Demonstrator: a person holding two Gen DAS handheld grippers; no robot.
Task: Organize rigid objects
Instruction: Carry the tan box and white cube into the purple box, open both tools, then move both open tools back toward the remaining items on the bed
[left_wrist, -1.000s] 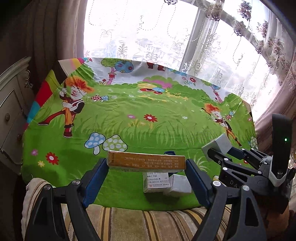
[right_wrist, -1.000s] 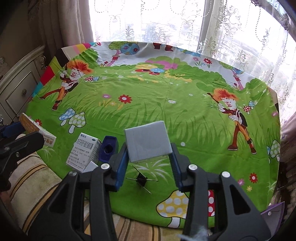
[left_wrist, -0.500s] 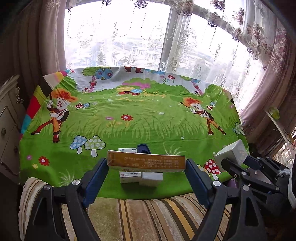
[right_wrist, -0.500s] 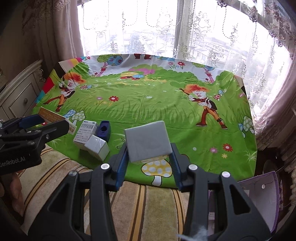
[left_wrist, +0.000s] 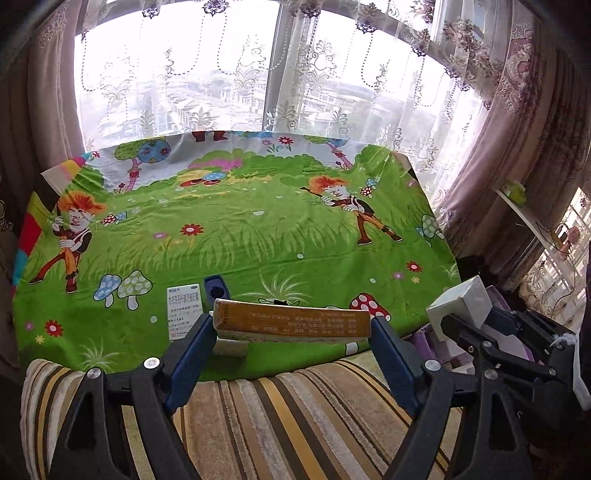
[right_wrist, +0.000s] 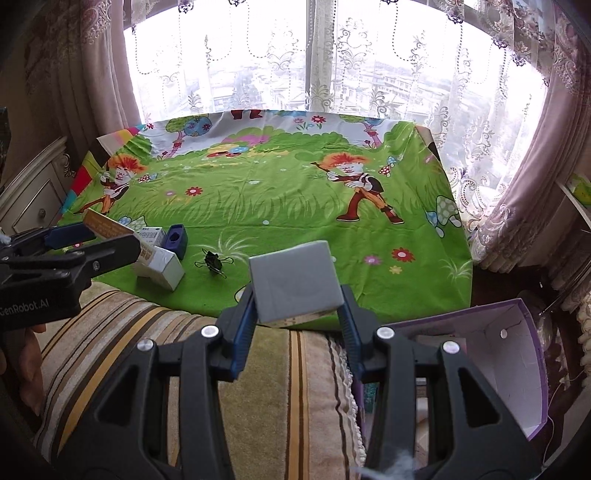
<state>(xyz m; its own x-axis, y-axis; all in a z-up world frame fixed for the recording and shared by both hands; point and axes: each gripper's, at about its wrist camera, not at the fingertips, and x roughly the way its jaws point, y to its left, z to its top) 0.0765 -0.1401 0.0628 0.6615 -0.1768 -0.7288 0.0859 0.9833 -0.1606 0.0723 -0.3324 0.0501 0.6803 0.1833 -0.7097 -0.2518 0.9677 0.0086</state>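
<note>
The left gripper (left_wrist: 291, 328) is clamped on a long flat orange-yellow cardboard box (left_wrist: 291, 321), its blue pads pressing the two short ends so the box spans the jaws crosswise at lower centre of the left wrist view. The right gripper (right_wrist: 295, 291) grips a squarish grey-white cardboard box (right_wrist: 297, 280) by its sides, low in the middle of its own view. Just beyond that box, at lower right of the right wrist view, an open purple cardboard storage box with a white inside (right_wrist: 498, 354) stands off the edge of the green cartoon-print cloth (right_wrist: 295, 206); it looks like the likely drop place. On the cloth at left lie a white printed medicine carton (right_wrist: 152, 235), a small dark blue plastic block (right_wrist: 176, 239), a plain white carton (right_wrist: 162, 267) and a black binder clip (right_wrist: 214, 261). The long box is held only by its ends, so a slight loosening or a knock against the purple box's wall could make it pivot and slip. With the two grippers close together, they could also collide over the opening.
</note>
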